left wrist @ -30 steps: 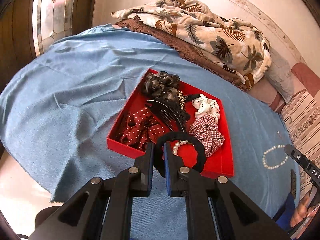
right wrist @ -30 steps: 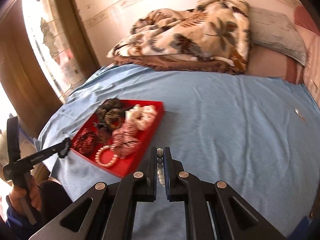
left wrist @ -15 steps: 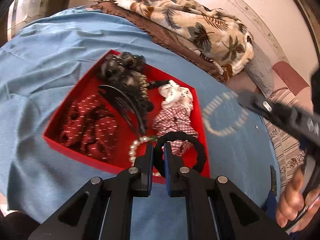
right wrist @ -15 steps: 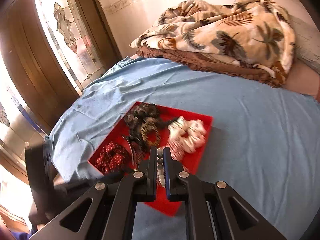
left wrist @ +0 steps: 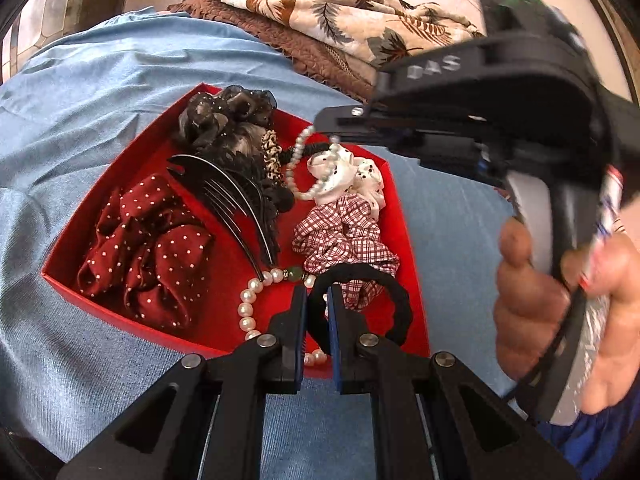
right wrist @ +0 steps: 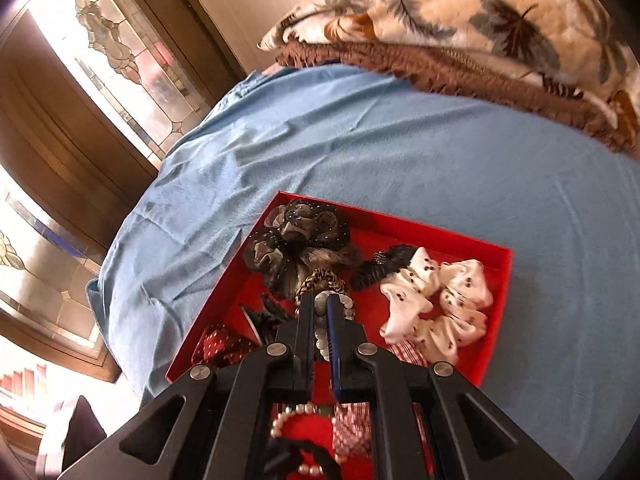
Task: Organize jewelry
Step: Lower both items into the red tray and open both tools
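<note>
Blue bedspread bears red tray point(left wrist: 120, 200); left gripper point(left wrist: 318, 300) pinches black hair tie point(left wrist: 384, 300), right gripper point(right wrist: 320, 308) seemingly pinches pearl strand point(left wrist: 298, 172).

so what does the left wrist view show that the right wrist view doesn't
Only the left wrist view: the right gripper from outside, dangling a pearl bracelet over the red tray, the hand holding it, and the black hair comb.

Only the right wrist view: the stained-glass window.

Both: black hair tie in the left gripper, white spotted scrunchie, blue sheet, leaf-print blanket.
</note>
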A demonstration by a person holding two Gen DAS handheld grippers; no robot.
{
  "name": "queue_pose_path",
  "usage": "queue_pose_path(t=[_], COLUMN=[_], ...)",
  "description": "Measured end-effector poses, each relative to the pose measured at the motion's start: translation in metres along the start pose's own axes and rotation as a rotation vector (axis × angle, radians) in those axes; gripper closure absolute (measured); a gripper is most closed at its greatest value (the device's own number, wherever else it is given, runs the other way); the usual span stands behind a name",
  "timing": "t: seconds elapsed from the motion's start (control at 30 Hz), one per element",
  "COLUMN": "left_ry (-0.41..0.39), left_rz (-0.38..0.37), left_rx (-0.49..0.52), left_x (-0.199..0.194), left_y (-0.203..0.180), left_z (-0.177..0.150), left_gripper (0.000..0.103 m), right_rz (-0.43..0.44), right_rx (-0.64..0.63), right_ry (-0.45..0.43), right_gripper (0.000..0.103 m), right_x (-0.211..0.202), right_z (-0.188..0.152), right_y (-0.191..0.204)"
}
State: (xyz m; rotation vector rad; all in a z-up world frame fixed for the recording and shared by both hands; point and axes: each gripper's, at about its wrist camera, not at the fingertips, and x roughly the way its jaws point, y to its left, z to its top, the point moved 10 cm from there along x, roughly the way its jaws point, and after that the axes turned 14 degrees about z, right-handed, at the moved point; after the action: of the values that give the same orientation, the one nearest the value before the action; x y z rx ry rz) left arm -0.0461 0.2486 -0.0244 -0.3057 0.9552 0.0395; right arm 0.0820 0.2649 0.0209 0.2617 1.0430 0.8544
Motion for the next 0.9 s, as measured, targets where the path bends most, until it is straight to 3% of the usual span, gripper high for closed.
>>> queue_pose_path(t=[0.5,0.6,0.67,0.77,0.8,0.9], left_ry=[0.017,0.009,-0.003,-0.04,-0.053,-0.06], left_rz=[0.039,0.035,0.036,0.048,0.049,0.045], left_rx=[0.003,0.012,0.018,0.022,0.023,0.027], left_x=[0.009,0.008,0.006,0.0,-0.002,-0.004], left_y=[0.002,-0.001,-0.002,-0.002,-0.002,-0.002], left_z=[-0.007,-0.006,-0.006,-0.003,-0.002,-0.001], left_gripper=[0.092,0.086,0.074,0.055,0.055,0.054], right_rz=[-0.059,-0.07,-0.076,-0.087,-0.092,-0.105], right_rx=[0.05,0.041,0.037,0.027,0.023,0.011], right_ry=[0.035,0.035,0.03,0.011,0.005,-0.007], right_gripper=[0.096,0.096,0.095,0.081,0.075,0.074], right_x=[0.012,0.01,0.008,0.0,-0.002,-0.011], right_z=[-0.003,-0.004,-0.003,0.0,0.0,0.001], right_y=[-0.034,-0.033,-0.032,-0.03,-0.029,-0.027])
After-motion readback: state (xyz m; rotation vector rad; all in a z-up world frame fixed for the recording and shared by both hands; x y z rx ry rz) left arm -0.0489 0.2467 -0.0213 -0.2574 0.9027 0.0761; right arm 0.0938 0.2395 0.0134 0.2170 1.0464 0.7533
